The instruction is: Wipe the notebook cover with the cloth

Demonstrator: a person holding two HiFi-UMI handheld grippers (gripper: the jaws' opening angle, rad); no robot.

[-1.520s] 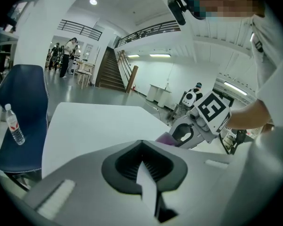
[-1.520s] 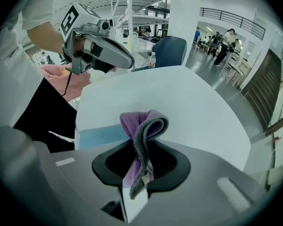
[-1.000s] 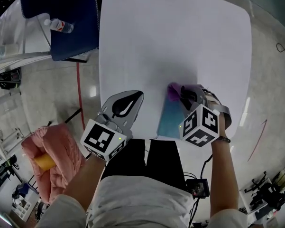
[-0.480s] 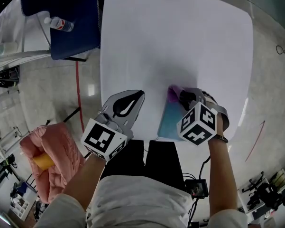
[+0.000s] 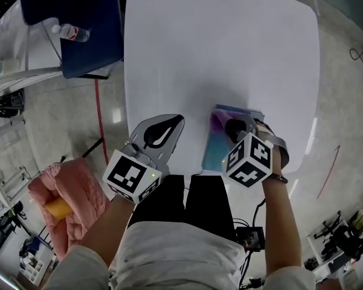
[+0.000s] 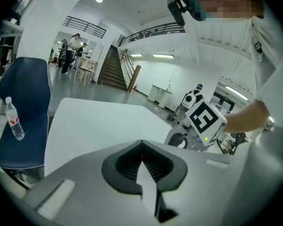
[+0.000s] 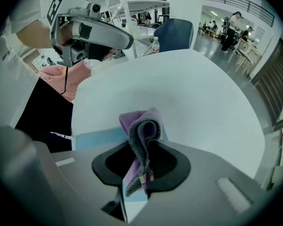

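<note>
Purple cloth [image 5: 219,122] [image 7: 141,126]: folded and pinched in the right hand-held gripper [image 5: 232,125] [image 7: 140,171]; its bunched end sticks out past the jaw tips and rests on the far end of the notebook [image 5: 216,150] [image 7: 96,138].
Notebook: pale blue cover, lying flat on the white bench [image 5: 229,41] [image 7: 193,93] at its near edge, straight ahead of the person.
Right hand-held gripper: jaws clamped on the cloth, held low over the notebook, pointing away from the person.
Left hand-held gripper [image 5: 180,118] [image 6: 142,154]: jaws closed together with nothing between them, over the bench's near left edge, beside the notebook and apart from it.
Off the bench: dark blue chair [image 5: 78,17] [image 6: 23,112] at the far left, with a clear water bottle [image 5: 72,33] [image 6: 14,119] by it.
</note>
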